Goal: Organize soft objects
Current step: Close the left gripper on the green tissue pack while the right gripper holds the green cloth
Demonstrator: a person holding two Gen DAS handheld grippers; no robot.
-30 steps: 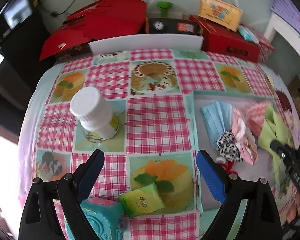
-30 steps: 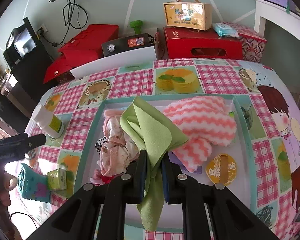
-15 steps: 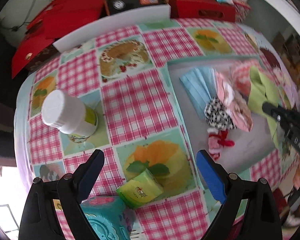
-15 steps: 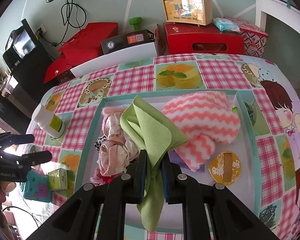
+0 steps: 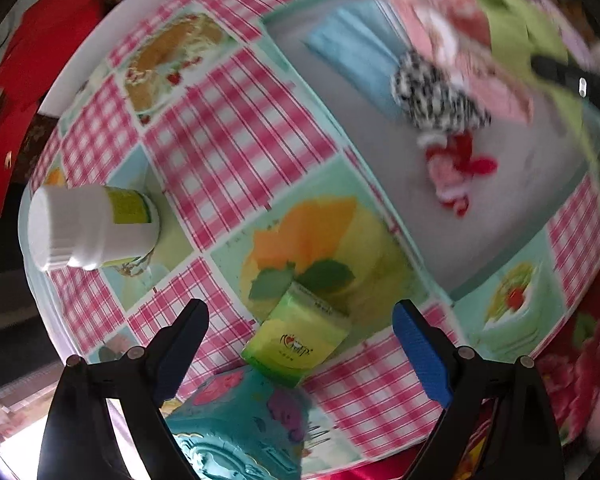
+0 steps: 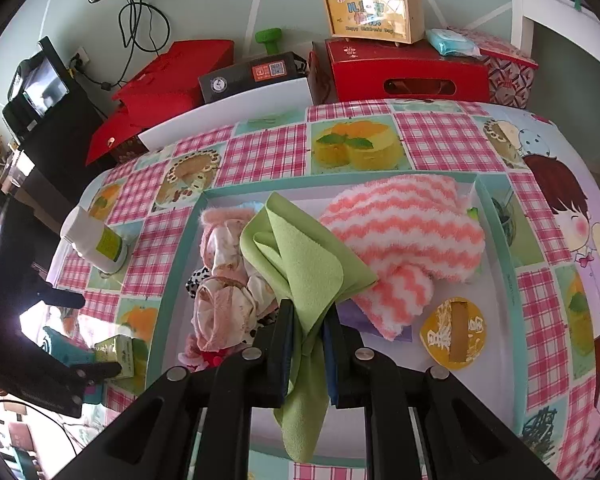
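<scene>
**Two grippers at the tray: one spread over a green packet, one clamped on a green cloth**

Two blue-padded fingers of the left gripper (image 5: 300, 316) stand wide apart in the left wrist view, pressing on nothing. Between them, on the checked tablecloth (image 5: 236, 128), lies a small green packet (image 5: 296, 340), tilted on one corner and free of both pads. A teal box (image 5: 236, 424) sits just below the packet, touching it. A white bottle (image 5: 88, 226) with a yellow-green label stands to the left of the packet, well apart from it. Up and to the right of the packet is the grey tray (image 5: 512, 216). In the tray are a blue cloth (image 5: 352, 44), a black-and-white spotted piece (image 5: 436, 96) and a small red-and-pink piece (image 5: 456, 176); the far corner is blurred, with pink and green fabric that cannot be told apart clearly.

In the right wrist view the right gripper (image 6: 308, 340) is nearly closed, its pads pinching a green cloth (image 6: 300, 264). The cloth folds up above the pads and hangs loose below them, over the near part of the tray (image 6: 496, 232). Right of the cloth, in the tray, lies a pink-and-white zigzag towel (image 6: 404, 228), touching it. Left of the cloth is a bundle of pale pink fabric (image 6: 224, 280). A round yellow lid (image 6: 454, 334) rests in the tray just right of the gripper. At the left edge of this view the left gripper (image 6: 82, 334) hangs over the green packet (image 6: 118, 354), outside the tray.
</scene>
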